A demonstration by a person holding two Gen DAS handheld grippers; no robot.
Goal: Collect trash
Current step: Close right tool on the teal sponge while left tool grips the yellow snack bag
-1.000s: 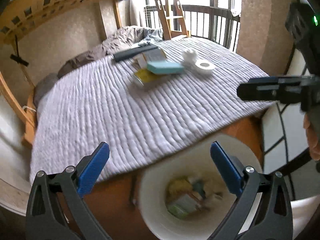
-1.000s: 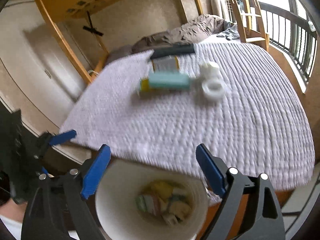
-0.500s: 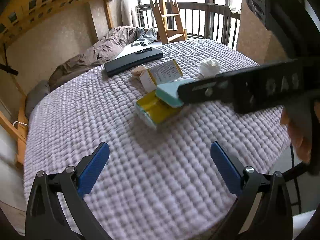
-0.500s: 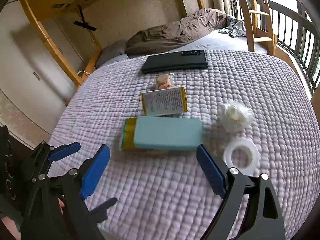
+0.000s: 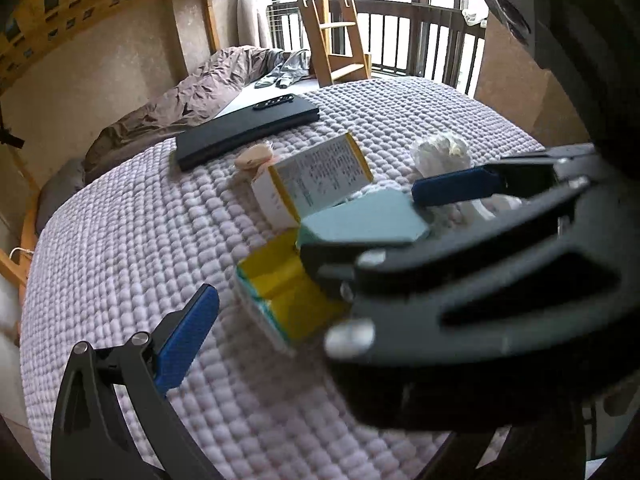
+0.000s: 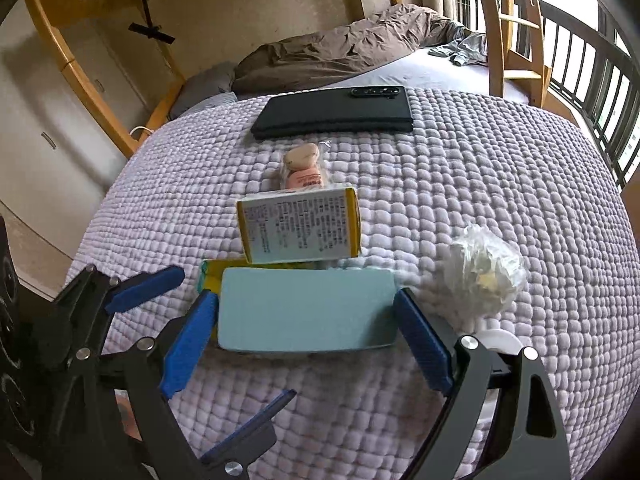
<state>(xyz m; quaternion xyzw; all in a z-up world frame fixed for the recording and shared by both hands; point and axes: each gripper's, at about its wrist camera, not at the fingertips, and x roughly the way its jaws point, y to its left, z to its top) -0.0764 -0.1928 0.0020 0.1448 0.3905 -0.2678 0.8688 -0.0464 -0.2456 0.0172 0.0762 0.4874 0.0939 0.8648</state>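
Trash lies in a pile on the lilac quilt (image 6: pixel 480 168). A teal box (image 6: pixel 308 316) (image 5: pixel 360 220) rests on a yellow box (image 5: pixel 288 300) (image 6: pixel 210 276), with a white and yellow printed box (image 6: pixel 300 224) (image 5: pixel 320 176) just behind. My right gripper (image 6: pixel 306 340) is open and straddles the teal box lengthwise, pads close to its ends. A pink snack wrapper (image 6: pixel 302 168), crumpled white plastic (image 6: pixel 486 272) (image 5: pixel 440 152) and a white tape ring (image 6: pixel 498 340) lie nearby. My left gripper (image 5: pixel 316 296) (image 6: pixel 196 360) is open and empty, left of the yellow box. The right gripper hides its right finger.
A black phone (image 6: pixel 336 114) (image 5: pixel 248 128) lies behind the pile. A brown duvet (image 6: pixel 340 52) is bunched at the far end of the bed. A wooden ladder (image 6: pixel 512 32) and dark railing (image 6: pixel 592 80) stand at the back right. The wooden bed frame (image 6: pixel 80 76) runs along the left.
Both grippers have left the white bin and travelled forward over the quilt to the pile. The right gripper has come down around the teal box. The bin has dropped out of view.
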